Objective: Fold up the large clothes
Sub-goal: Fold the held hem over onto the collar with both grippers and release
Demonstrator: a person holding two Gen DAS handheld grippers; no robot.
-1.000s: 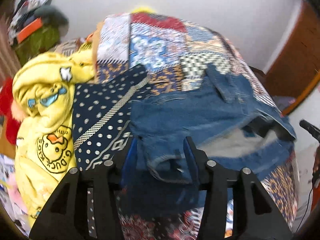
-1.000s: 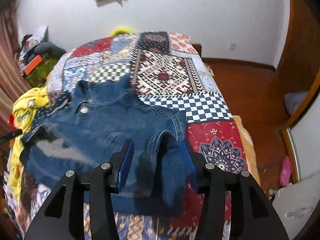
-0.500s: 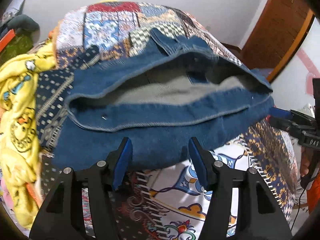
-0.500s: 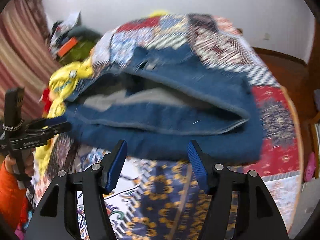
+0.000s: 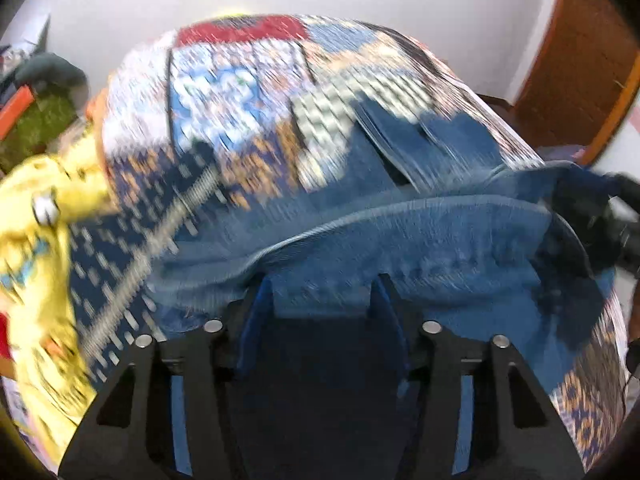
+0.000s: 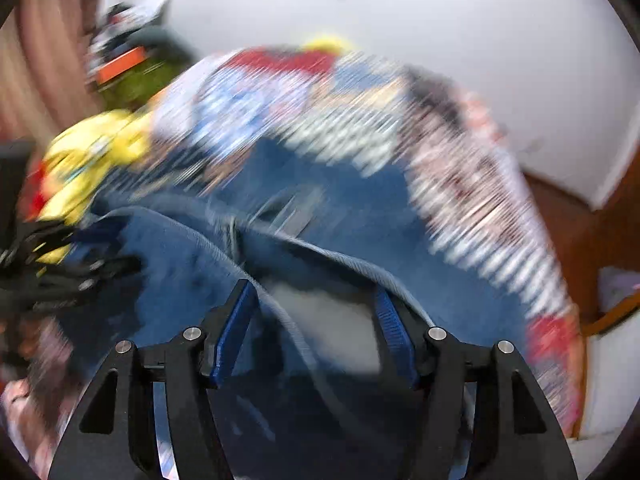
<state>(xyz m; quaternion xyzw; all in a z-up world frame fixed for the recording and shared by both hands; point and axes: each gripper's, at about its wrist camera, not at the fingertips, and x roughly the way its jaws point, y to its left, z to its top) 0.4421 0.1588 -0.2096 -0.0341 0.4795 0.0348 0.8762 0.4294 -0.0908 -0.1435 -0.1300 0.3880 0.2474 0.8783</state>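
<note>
A blue denim jacket (image 5: 420, 240) lies on the patchwork bedspread (image 5: 240, 92), with its near edge lifted. My left gripper (image 5: 324, 284) has its fingers spread, with denim lying between and over them. My right gripper (image 6: 312, 292) is spread the same way around the jacket (image 6: 360, 208), whose grey lining shows between the fingers. Both views are motion-blurred. Each gripper shows at the edge of the other's view, the right one in the left wrist view (image 5: 616, 224) and the left one in the right wrist view (image 6: 60, 276).
A yellow duck-print garment (image 5: 36, 248) lies at the left edge of the bed. A cluttered green pile (image 6: 132, 72) stands by the back wall. A wooden door (image 5: 580, 60) is at the right.
Both grippers have moved forward and into the jacket's near edge. The denim now covers the space between the fingers, and the views have swung fast, blurring the bed.
</note>
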